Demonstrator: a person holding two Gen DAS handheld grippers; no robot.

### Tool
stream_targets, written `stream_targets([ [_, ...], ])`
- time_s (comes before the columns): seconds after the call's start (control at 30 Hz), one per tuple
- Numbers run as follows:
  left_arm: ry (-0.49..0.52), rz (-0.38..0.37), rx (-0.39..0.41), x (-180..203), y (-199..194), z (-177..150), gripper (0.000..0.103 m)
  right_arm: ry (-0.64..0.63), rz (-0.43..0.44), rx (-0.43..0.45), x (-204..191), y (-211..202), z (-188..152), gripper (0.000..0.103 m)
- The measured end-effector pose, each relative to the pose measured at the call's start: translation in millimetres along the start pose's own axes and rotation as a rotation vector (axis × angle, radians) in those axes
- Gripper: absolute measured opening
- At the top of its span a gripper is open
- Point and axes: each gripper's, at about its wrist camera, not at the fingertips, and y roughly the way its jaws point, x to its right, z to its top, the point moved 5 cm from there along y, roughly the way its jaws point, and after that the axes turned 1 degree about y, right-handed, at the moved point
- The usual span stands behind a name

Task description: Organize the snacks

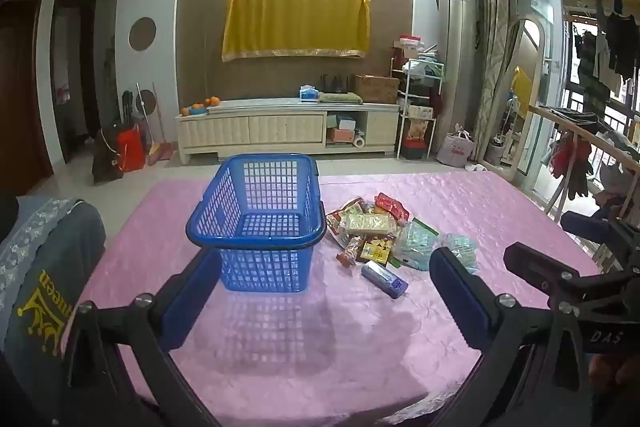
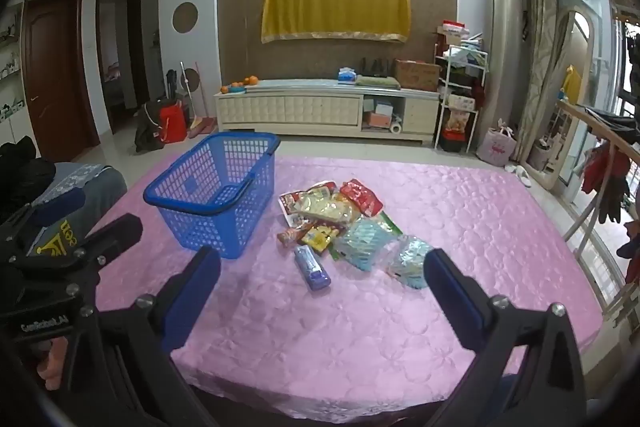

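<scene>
Pink quilted bed [image 1: 280, 347] carries everything. Both the left claw [image 1: 320, 291] and the right claw [image 2: 320, 291] hover released, grasping nothing. Nothing seems sorted yet: the blue basket [image 1: 256, 223] looks empty, the snack pile [image 2: 336, 223] just beside it. Next, I think, grasp the near purple packet [image 2: 312, 267]; open room surrounds it, edges well apart.

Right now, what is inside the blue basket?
Nothing shows inside the blue basket: its mesh floor looks bare in both views. The snack pile lies on the pink cloth beside it. The near wall hides a strip of the floor.
</scene>
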Motion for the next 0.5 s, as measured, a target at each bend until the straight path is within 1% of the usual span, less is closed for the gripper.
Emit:
stream_targets([
  [0.1,0.014,0.013,0.0,7,-1,-3,0.103,0.0,0.005,-0.006,-1,1,-1,0.103],
  [0.17,-0.008,0.009,-0.015,6,2,-7,0.103,0.005,0.007,-0.009,0,3,-2,0.103],
  [0.2,-0.005,0.013,-0.012,9,0,-8,0.103,0.006,0.007,-0.009,-1,3,-2,0.103],
  [0.33,-0.035,-0.02,-0.035,-6,7,-4,0.103,0.008,0.004,-0.012,0,2,-3,0.103],
  [0.37,-0.036,-0.021,-0.034,-7,7,-4,0.103,0.009,0.004,-0.011,4,-1,-3,0.103],
  [0.4,-0.036,-0.021,-0.034,-8,7,-5,0.103,0.004,0.021,-0.016,-2,5,-5,0.103],
  [0.5,-0.038,-0.022,-0.038,-8,6,-5,0.103,-0.003,0.014,-0.018,-4,6,-5,0.103],
])
